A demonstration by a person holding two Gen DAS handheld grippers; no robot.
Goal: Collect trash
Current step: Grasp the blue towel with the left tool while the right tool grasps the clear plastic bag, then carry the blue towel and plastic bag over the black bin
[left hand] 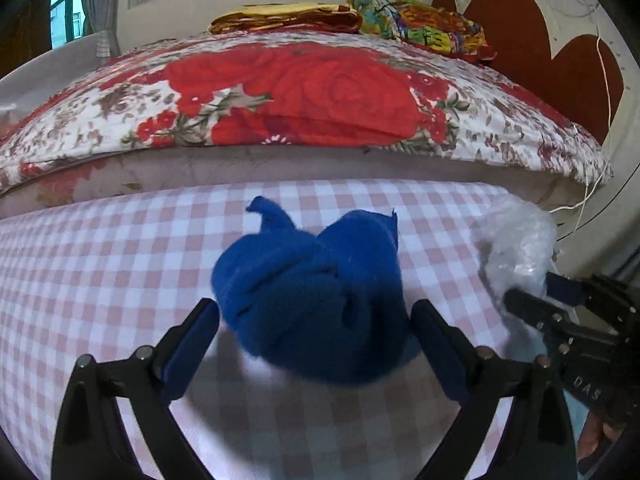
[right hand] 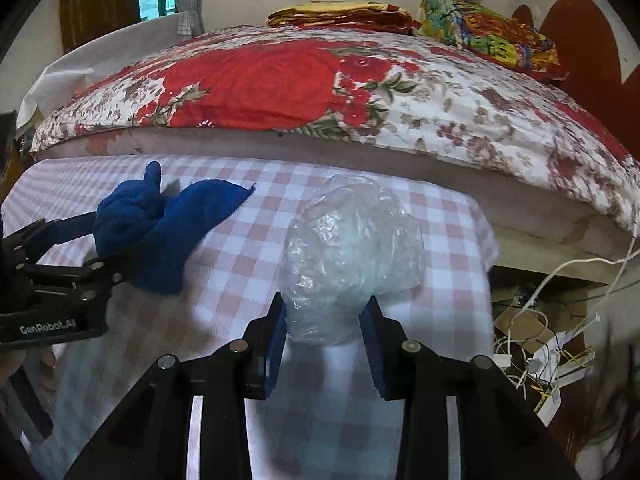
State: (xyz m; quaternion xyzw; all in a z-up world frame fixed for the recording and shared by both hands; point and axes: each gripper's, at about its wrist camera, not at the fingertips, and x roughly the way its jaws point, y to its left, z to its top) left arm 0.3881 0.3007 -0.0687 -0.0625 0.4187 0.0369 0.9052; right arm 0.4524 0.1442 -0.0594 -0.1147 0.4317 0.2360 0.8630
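A crumpled blue cloth sits between the fingers of my left gripper, which is shut on it and holds it just above the pink checked sheet; its shadow falls underneath. In the right wrist view the same cloth hangs from the left gripper at the left. My right gripper is shut on a wad of clear plastic bag, both pads pressing its lower end. From the left wrist view, the plastic wad and the right gripper show at the right edge.
A thick quilt with red roses lies across the bed behind the checked sheet. Folded colourful fabrics rest at the back by the red headboard. Past the bed's right edge, white cables and cardboard clutter the floor.
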